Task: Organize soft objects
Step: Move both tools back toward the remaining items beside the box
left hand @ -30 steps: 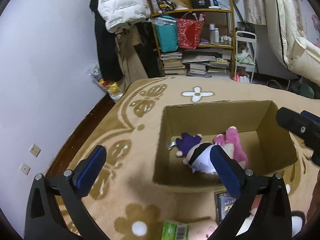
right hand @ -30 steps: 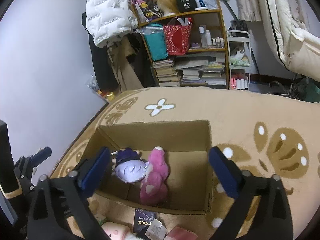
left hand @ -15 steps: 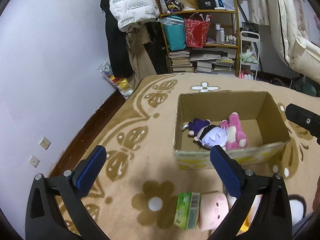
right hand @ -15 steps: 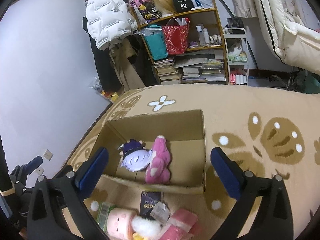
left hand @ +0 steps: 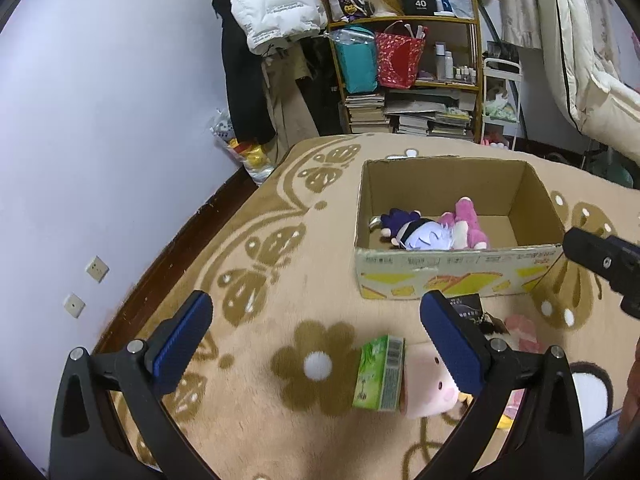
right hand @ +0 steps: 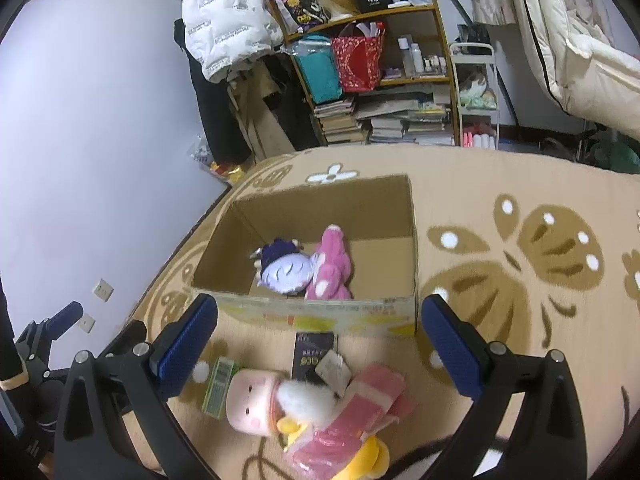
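An open cardboard box stands on the carpet. Inside lie a purple-haired plush doll and a pink plush. In front of the box lies a pile: a pale pink plush, a green packet, a black packet and pink soft items. My left gripper is open and empty above the green packet. My right gripper is open and empty above the pile.
A tan carpet with brown butterfly patterns covers the floor. A shelf with books and bags stands at the back, with coats hanging beside it. A lilac wall runs along the left.
Both grippers have pulled back and up from over the box, so the pile in front of it now shows. Both stay open and empty.
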`<state>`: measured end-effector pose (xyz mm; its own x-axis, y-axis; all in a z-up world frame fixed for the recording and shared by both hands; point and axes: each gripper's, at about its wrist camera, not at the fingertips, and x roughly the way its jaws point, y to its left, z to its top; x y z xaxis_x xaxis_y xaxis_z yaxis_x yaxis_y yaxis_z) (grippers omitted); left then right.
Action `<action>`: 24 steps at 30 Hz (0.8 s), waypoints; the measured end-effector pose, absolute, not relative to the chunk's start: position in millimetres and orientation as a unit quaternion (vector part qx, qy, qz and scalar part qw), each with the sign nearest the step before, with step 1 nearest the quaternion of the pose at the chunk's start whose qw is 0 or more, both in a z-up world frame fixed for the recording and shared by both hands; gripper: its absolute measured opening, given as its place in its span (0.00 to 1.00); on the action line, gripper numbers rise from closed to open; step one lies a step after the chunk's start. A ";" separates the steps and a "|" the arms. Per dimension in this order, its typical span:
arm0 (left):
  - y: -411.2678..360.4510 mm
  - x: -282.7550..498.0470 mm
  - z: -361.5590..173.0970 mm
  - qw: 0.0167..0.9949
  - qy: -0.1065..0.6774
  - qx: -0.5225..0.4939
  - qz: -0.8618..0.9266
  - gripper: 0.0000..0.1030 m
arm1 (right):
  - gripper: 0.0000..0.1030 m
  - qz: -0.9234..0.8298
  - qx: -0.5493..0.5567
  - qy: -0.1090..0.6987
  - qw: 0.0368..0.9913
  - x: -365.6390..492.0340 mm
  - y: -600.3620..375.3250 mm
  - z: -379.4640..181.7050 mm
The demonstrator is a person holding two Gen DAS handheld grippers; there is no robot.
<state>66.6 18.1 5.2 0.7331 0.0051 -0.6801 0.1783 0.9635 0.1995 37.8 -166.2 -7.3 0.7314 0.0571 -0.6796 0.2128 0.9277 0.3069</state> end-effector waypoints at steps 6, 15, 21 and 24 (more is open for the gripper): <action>29.2 59.4 1.0 0.922 0.370 0.101 -0.044 1.00 | 1.00 -0.046 0.189 0.374 0.907 28.8 -162.0 -14.8; 37.2 58.7 -6.0 0.920 0.380 0.090 -0.041 1.00 | 1.00 -0.053 0.193 0.380 0.903 17.2 -158.9 -29.0; 37.4 61.8 -12.8 0.917 0.387 0.090 -0.039 1.00 | 1.00 -0.054 0.188 0.393 0.899 16.2 -154.2 -37.8; 35.9 63.9 -17.2 0.915 0.391 0.095 -0.038 1.00 | 1.00 -0.056 0.190 0.405 0.893 17.6 -153.9 -45.7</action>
<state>63.9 35.9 -17.2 0.6909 0.0060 -0.7229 0.1432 0.9790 0.1450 17.6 -153.9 -45.7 0.6654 0.0545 -0.7445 0.2533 0.9217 0.2938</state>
